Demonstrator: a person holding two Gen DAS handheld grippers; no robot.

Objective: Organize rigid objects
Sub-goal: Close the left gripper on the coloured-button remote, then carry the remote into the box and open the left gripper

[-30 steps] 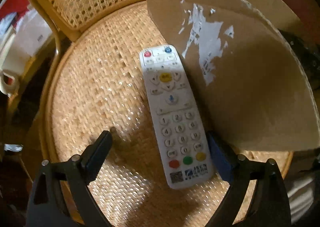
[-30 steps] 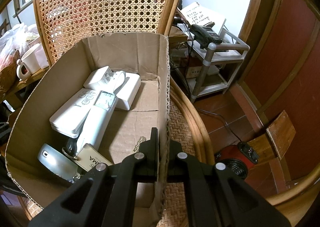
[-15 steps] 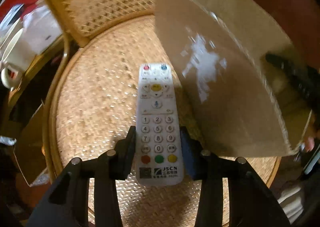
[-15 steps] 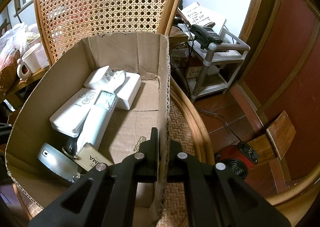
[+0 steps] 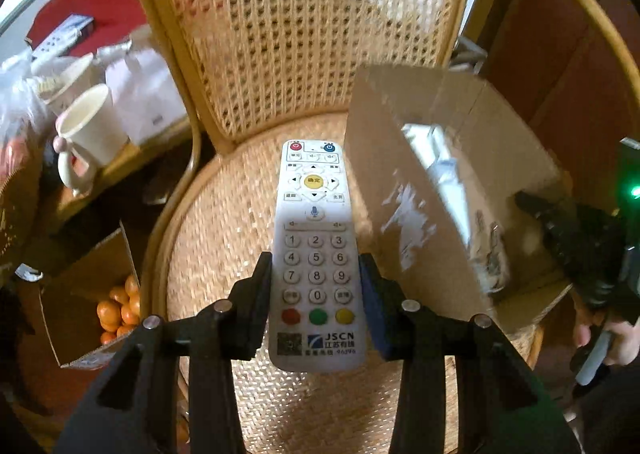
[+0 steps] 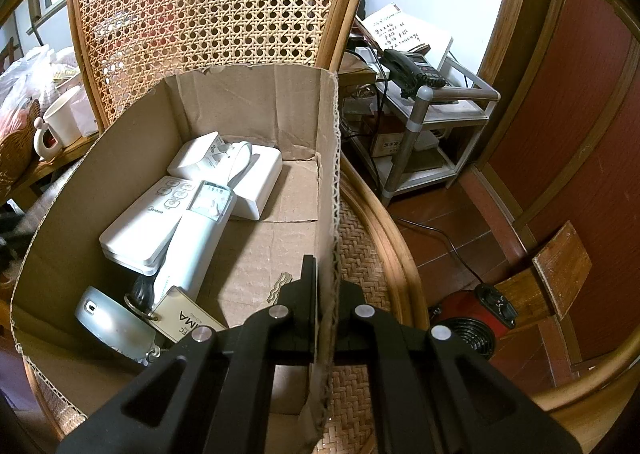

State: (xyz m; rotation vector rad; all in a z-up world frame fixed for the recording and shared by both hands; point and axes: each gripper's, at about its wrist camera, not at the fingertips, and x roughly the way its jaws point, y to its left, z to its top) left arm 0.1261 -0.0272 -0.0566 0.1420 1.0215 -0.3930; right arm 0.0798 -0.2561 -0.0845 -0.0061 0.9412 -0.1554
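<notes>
**Remote lifted, box next**

While my left gripper (image 5: 316, 286) clamps the white JSCN remote (image 5: 315, 250) by its long edges at the number pad, raised above the woven chair seat (image 5: 224, 238), my right gripper (image 6: 326, 294) pinches the cardboard box (image 6: 256, 102) wall shut between its jaws. From the left view the box sits at three o'clock. I judge I should carry the remote level over the rim and lay it beside the air-conditioner remote (image 6: 148, 218), releasing low.
</notes>
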